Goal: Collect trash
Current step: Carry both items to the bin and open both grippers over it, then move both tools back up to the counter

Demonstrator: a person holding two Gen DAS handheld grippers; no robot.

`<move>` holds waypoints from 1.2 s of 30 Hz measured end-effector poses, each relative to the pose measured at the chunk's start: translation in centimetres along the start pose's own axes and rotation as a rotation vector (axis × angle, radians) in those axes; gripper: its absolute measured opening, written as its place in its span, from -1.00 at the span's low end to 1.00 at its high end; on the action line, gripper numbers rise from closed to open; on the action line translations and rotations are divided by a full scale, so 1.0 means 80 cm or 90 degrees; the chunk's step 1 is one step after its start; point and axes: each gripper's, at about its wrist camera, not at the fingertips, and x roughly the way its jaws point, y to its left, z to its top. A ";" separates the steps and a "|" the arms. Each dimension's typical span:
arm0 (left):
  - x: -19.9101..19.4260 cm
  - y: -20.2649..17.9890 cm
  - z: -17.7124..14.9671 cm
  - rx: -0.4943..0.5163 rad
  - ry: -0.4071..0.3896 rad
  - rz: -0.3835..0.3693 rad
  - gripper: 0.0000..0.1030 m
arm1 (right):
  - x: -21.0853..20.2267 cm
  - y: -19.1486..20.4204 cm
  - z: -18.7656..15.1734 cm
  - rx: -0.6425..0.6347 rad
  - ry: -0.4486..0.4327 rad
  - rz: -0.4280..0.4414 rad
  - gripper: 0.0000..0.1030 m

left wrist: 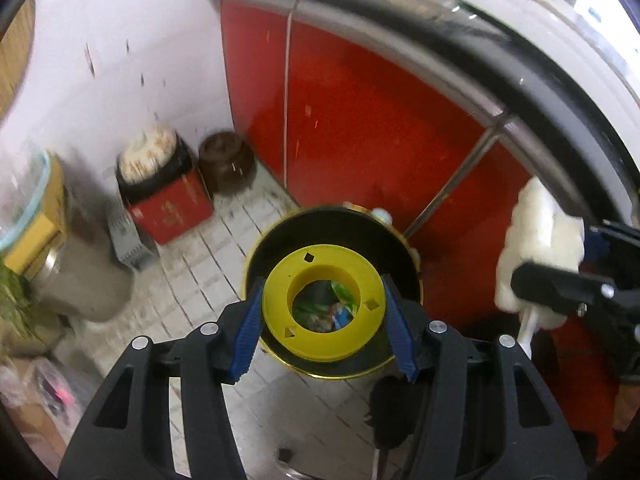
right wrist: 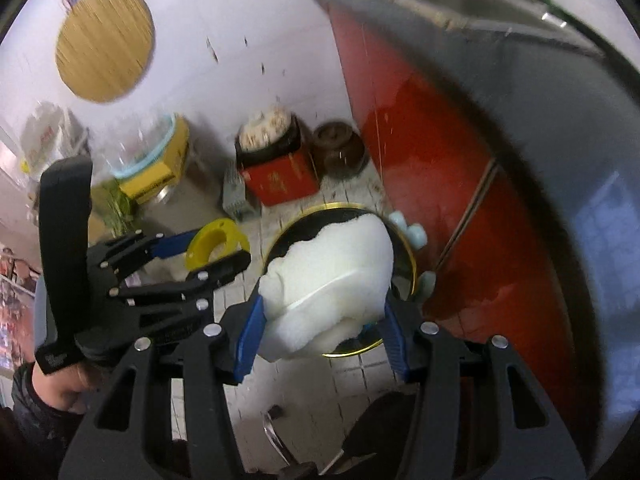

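Kitchen floor, pale small tiles (left wrist: 192, 280), red cabinet doors (left wrist: 360, 128) under a dark countertop edge across the upper right of both views. White wall behind, round woven mat (right wrist: 105, 46) hung at upper left of the right wrist view.

Trash bin (left wrist: 404, 256): round, black inside, gold rim, on the floor at frame centre, just beside the red cabinet. Some green and coloured scraps show at its bottom through the ring's hole.

Left gripper (left wrist: 324, 316): blue pads (left wrist: 250, 320) closed onto a yellow plastic ring (left wrist: 324, 344), one pad on each side of its rim. Ring sits directly over the bin opening in the left wrist view. Same ring at centre-left of the right wrist view (right wrist: 218, 242), left of the bin there.

Right gripper (right wrist: 324, 316): blue pads (right wrist: 252, 328) clamped on a white crumpled foam piece (right wrist: 332, 276), lump fills the gap between them. Foam overlaps the bin mouth in the right wrist view; in the left wrist view it shows at the right edge (left wrist: 540, 248), right of the bin, in front of the cabinet.

Background, centre-left: red box (left wrist: 172, 212) with a black-and-white item on top, brown ceramic jar (left wrist: 228, 164) just beside it against the cabinet corner. Yellow box (right wrist: 160, 168) with a clear container on it further left. Motion blur on most of the left side, details unreadable.
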 end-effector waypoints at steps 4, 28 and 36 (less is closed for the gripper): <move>0.054 0.017 -0.004 -0.035 0.034 -0.025 0.06 | 0.057 -0.005 0.004 0.007 0.051 -0.009 0.02; 0.081 0.037 0.010 -0.094 0.051 -0.035 0.60 | 0.086 -0.024 0.000 0.004 0.080 -0.021 0.74; 0.047 0.049 0.011 -0.099 0.026 -0.018 0.62 | 0.062 -0.009 -0.002 -0.012 0.055 -0.024 0.82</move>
